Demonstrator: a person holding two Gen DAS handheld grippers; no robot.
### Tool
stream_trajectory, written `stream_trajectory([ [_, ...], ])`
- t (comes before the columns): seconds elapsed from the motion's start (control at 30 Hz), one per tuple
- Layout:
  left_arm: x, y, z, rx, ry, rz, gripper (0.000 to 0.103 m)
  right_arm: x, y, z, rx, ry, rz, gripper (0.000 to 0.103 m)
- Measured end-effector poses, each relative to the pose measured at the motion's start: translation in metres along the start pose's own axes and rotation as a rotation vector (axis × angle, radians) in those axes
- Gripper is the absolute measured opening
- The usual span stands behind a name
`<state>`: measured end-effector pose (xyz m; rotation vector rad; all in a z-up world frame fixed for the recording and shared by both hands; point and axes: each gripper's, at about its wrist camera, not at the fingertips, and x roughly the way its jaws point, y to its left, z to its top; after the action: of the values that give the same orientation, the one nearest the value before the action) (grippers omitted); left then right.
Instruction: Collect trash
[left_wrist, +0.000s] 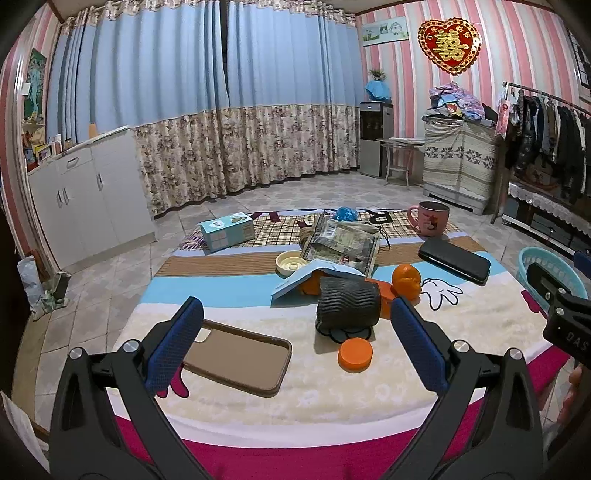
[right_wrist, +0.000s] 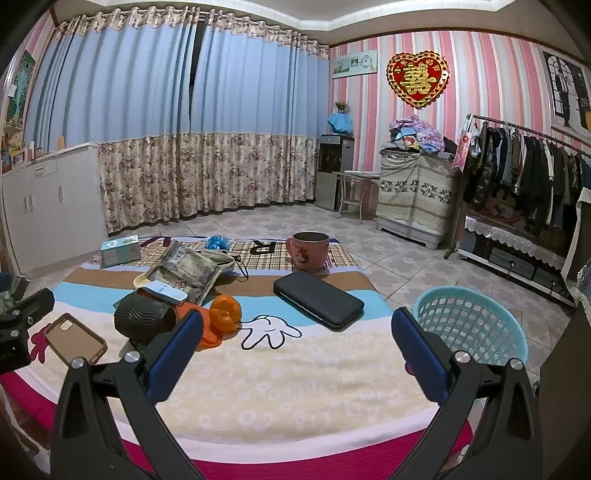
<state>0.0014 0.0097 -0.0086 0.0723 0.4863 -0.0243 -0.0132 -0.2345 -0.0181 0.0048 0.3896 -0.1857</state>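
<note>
On a cartoon-print blanket (left_wrist: 258, 398) lie scraps: an orange cap (left_wrist: 355, 354), orange peel (left_wrist: 406, 278) (right_wrist: 225, 312), a crumpled clear wrapper (left_wrist: 341, 243) (right_wrist: 184, 269) and a blue crumpled ball (left_wrist: 345, 213) (right_wrist: 218, 242). My left gripper (left_wrist: 297, 306) hovers open over the blanket's near part, with the cap just ahead between its fingers' lines. The right gripper (right_wrist: 297, 317) is open too and holds nothing; it hangs above the near right of the blanket, left of a light blue mesh basket (right_wrist: 469, 325) (left_wrist: 532, 266) on the floor.
Also on the blanket are a black ribbed cylinder (left_wrist: 347, 306), a brown phone case (left_wrist: 236, 360), a black wallet-like case (right_wrist: 317, 299), a pink mug (right_wrist: 308, 249), a blue box (left_wrist: 227, 230) and a cream dish (left_wrist: 290, 262). Tiled floor, cabinets and a clothes rack surround it.
</note>
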Motion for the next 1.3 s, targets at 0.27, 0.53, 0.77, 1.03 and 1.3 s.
stream_trajectory([
  [0.27,0.004,0.001,-0.001,-0.007,0.01,-0.009,0.098,0.001,0.001,0.0,-0.002,0.002,-0.002,0.099],
  [0.53,0.011,0.002,-0.004,-0.011,0.022,-0.008,0.098,0.005,-0.006,-0.005,-0.007,0.015,-0.016,0.099],
  [0.77,0.028,0.01,-0.005,-0.02,0.05,-0.01,0.098,0.024,-0.004,-0.004,-0.032,0.008,-0.041,0.099],
  [1.03,0.059,0.004,-0.004,-0.011,0.076,-0.001,0.098,0.061,-0.002,0.005,-0.074,0.033,-0.076,0.099],
  [1.3,0.102,-0.025,-0.005,0.014,0.13,-0.062,0.098,0.105,-0.008,0.001,-0.083,0.108,-0.06,0.099],
])
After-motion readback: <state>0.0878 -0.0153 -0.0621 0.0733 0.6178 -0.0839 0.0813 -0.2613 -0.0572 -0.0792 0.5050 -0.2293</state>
